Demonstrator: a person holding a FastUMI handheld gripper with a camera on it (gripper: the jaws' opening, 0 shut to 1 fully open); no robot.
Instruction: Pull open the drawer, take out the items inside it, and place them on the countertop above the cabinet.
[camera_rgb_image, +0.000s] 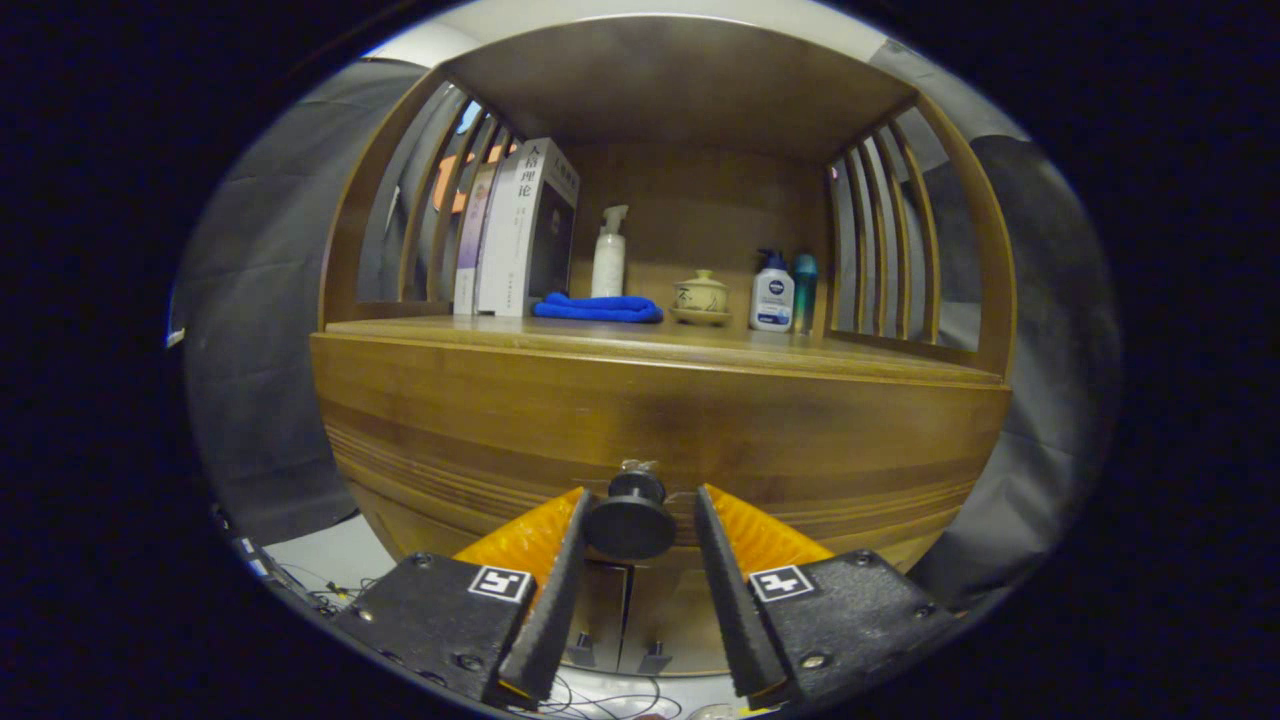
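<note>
The hand-held gripper (634, 520) has its fingers spread wide, one on each side of the round knob (630, 518) on the drawer (660, 430). They do not squeeze it yet. They sit there so they can close and pull. The drawer looks closed, so the things inside are hidden. Above it the table (880, 362) holds books (515, 230), a blue cloth (598, 308) and bottles (772, 292).

Gripper (637, 500) fingers wedge-shaped, on screwed black mounts bearing square markers.
</note>
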